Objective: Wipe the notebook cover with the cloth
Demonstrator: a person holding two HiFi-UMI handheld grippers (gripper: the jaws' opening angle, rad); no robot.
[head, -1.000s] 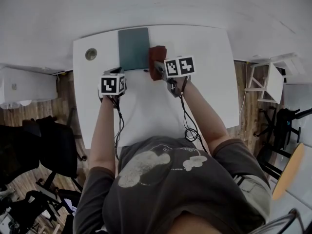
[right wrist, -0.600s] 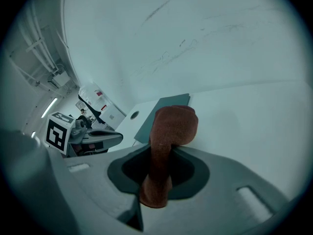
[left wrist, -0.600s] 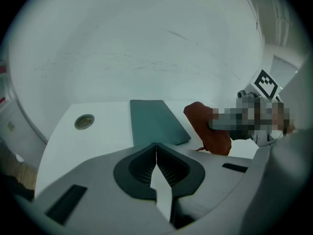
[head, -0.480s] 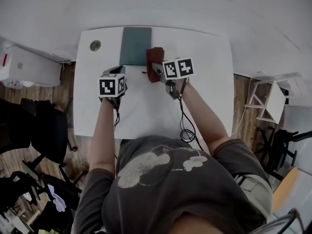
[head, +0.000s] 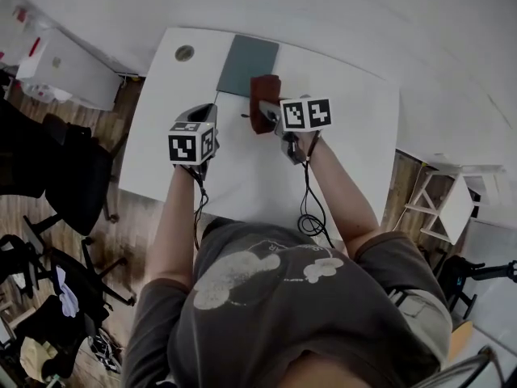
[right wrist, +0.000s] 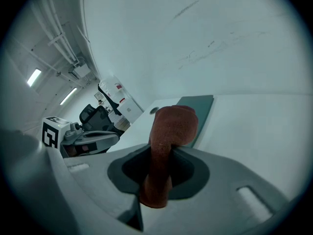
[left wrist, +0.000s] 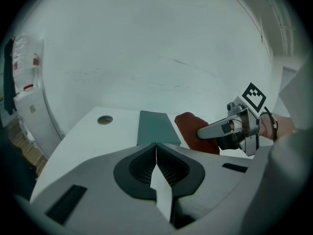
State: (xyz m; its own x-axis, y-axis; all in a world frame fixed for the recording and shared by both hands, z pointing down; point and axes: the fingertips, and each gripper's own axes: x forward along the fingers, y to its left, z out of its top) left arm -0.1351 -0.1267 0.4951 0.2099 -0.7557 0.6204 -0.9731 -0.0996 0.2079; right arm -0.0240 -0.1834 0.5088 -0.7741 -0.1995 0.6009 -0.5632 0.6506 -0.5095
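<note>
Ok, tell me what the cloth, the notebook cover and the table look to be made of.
Cloth: soft fabric, likely a thick reddish-brown textile; it folds over limply and looks matte and slightly fuzzy.
Notebook cover: smooth, flat, dark teal-grey; perhaps card or plastic, the look leaves it open.
Table: hard, smooth white top with no grain, probably laminate.
</note>
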